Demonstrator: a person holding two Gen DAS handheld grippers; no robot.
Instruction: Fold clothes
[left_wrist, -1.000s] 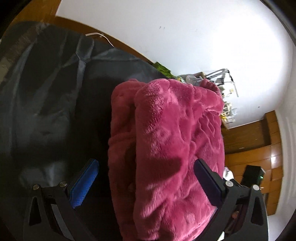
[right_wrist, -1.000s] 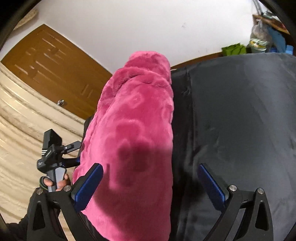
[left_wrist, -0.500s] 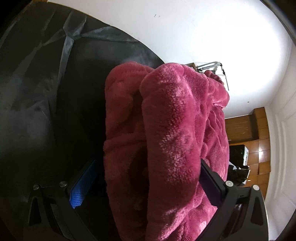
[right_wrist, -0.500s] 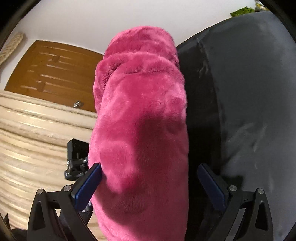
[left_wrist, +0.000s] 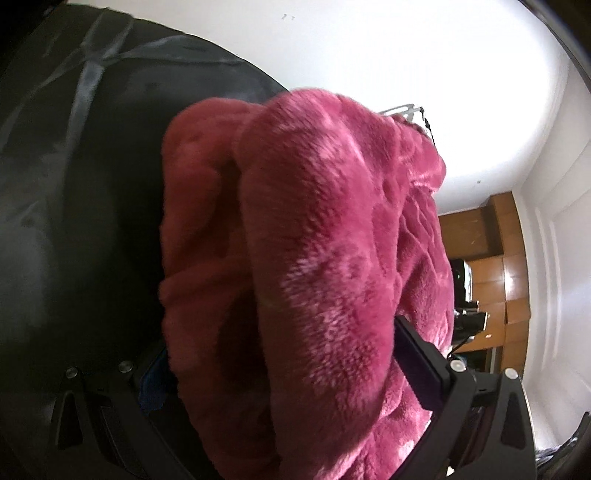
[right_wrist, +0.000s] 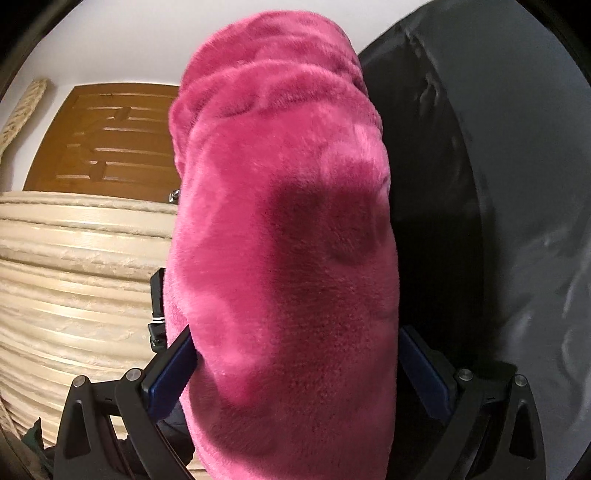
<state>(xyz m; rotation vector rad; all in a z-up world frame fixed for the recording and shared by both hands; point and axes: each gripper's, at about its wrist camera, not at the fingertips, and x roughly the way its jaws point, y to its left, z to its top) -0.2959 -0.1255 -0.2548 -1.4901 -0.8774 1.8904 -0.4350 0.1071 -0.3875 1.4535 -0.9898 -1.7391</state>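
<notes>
Left gripper (left_wrist: 280, 373): fingers straddle the pink fleece bundle (left_wrist: 332, 258), touching.
Right gripper (right_wrist: 295, 369): pinching it.
Tip: squeeze evenly, lift level.

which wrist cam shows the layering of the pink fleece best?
Left wrist: the pink fleece shows a dark crease between two folded layers, running along the bundle. Right wrist shows a stacked fold only at the far end, the rest one smooth face.

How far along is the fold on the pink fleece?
Done: the pink fleece is already doubled into a thick bundle. In hand: the left gripper and right gripper each straddle an end, jaws against the fabric. Left: setting it on the dark cloth and letting go.
</notes>
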